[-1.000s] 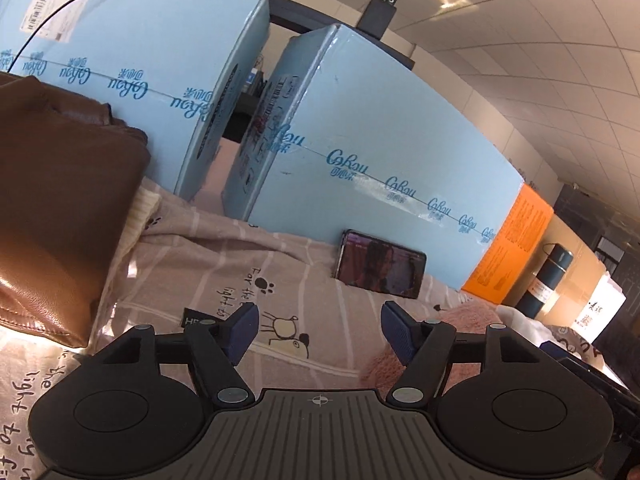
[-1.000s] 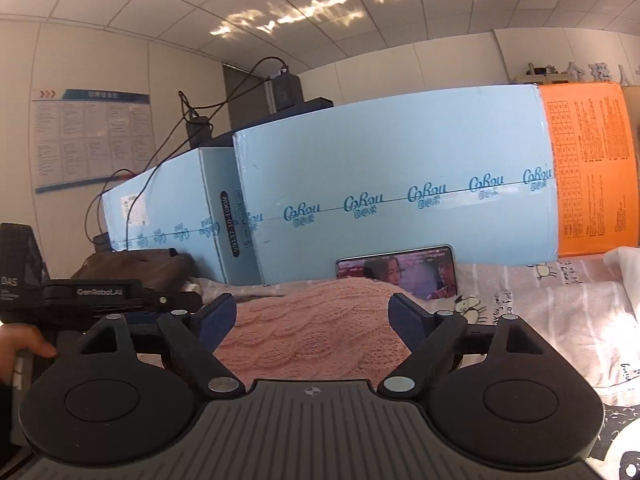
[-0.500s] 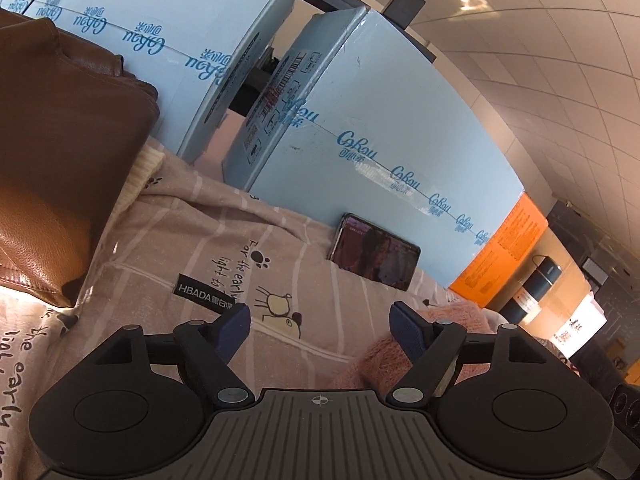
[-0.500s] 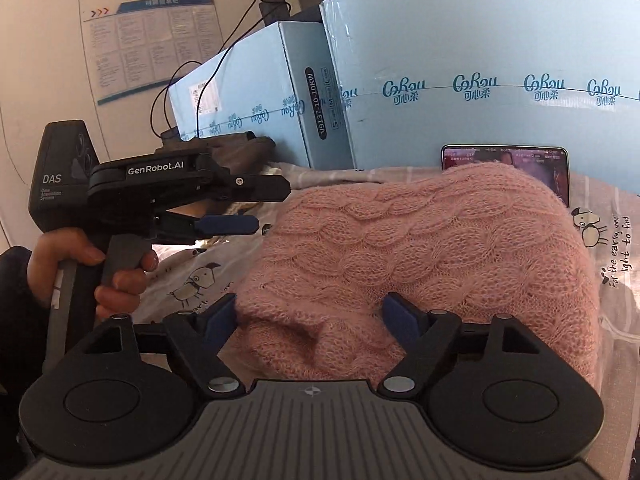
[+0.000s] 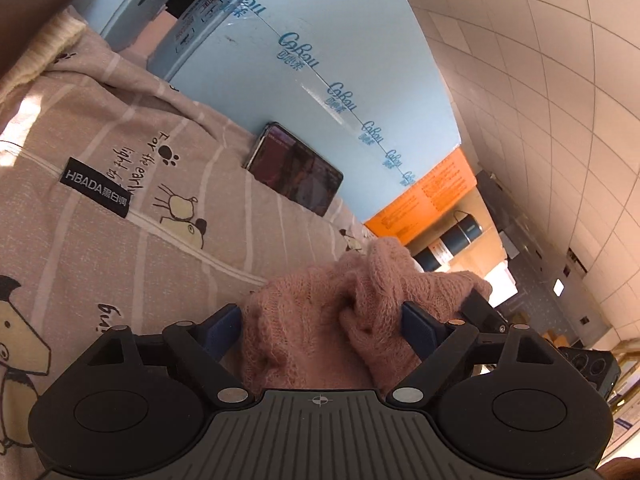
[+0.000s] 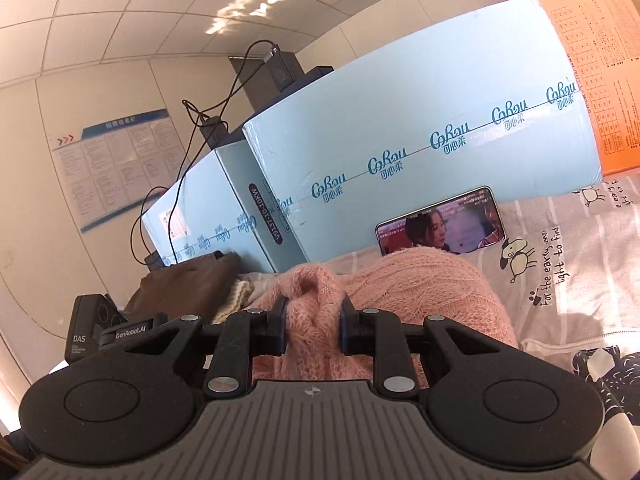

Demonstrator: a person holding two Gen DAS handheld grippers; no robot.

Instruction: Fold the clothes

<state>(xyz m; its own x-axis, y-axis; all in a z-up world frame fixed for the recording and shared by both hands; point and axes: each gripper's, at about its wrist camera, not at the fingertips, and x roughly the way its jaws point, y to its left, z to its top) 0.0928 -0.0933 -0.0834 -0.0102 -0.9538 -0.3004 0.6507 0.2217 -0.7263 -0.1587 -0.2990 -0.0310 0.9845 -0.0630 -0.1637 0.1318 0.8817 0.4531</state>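
Observation:
A pink cable-knit sweater (image 6: 424,284) lies bunched on a printed grey bedsheet (image 6: 580,248). My right gripper (image 6: 313,322) is shut on a raised fold of the sweater. In the left wrist view the sweater (image 5: 320,320) fills the gap of my left gripper (image 5: 320,326), whose jaws stand wide apart around the knit. The right gripper's body (image 5: 480,308) shows just behind the sweater on the right. The left gripper's body (image 6: 116,334) shows at the left of the right wrist view.
Light blue cartons (image 6: 420,140) stand along the back, with an orange box (image 6: 600,60) to the right. A phone (image 6: 440,226) leans against the carton. A brown leather bag (image 6: 188,284) and a cream knit sit at the left. A dark bottle (image 5: 452,246) stands beyond the sweater.
My right gripper has closed on a fold of the pink sweater and raised it. My left gripper has moved right and forward so the sweater now lies between its open jaws.

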